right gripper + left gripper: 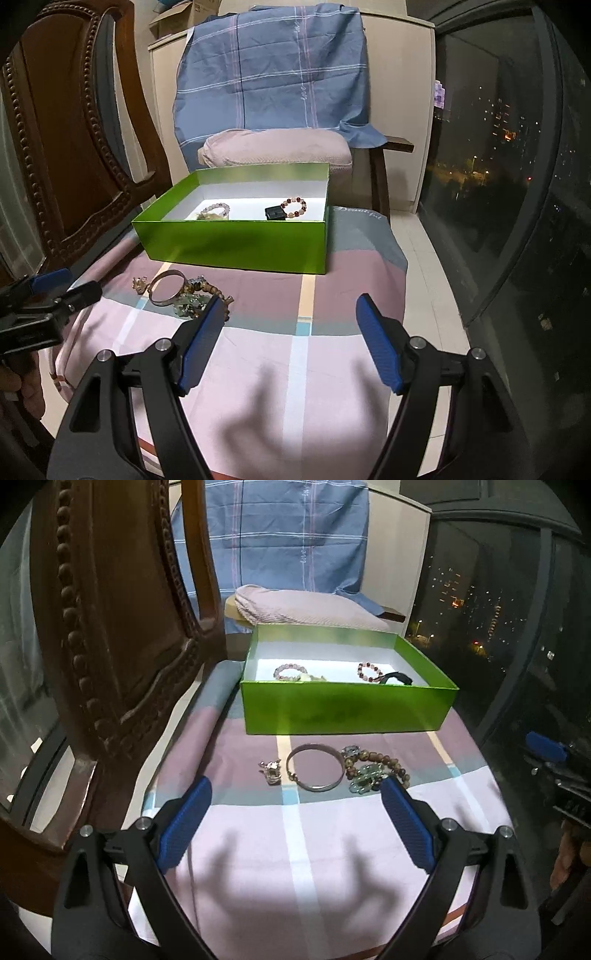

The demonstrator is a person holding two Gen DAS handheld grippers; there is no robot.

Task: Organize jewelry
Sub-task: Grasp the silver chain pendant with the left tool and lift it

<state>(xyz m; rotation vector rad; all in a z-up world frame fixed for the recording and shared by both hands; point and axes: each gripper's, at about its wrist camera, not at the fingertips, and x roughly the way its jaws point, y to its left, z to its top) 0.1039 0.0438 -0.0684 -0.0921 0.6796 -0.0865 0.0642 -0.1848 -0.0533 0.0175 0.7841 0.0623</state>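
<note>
Both tongs hang spread and empty — left tongs (295, 794), right tongs (290, 308) — over the cloth-covered table (325, 849). One green box (347, 709) already holds two bead bracelets and a dark piece, while one bangle (314, 771), one charm (271, 771) and a tangled bead cluster (369, 775) lie just before it. Risk — pinching the cluster could drag neighbours along.

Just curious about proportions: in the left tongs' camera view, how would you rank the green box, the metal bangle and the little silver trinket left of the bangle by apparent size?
1. green box, by far the largest
2. metal bangle
3. silver trinket, the smallest

The bangle and trinket lie side by side, so their ranking is reliable.
</note>
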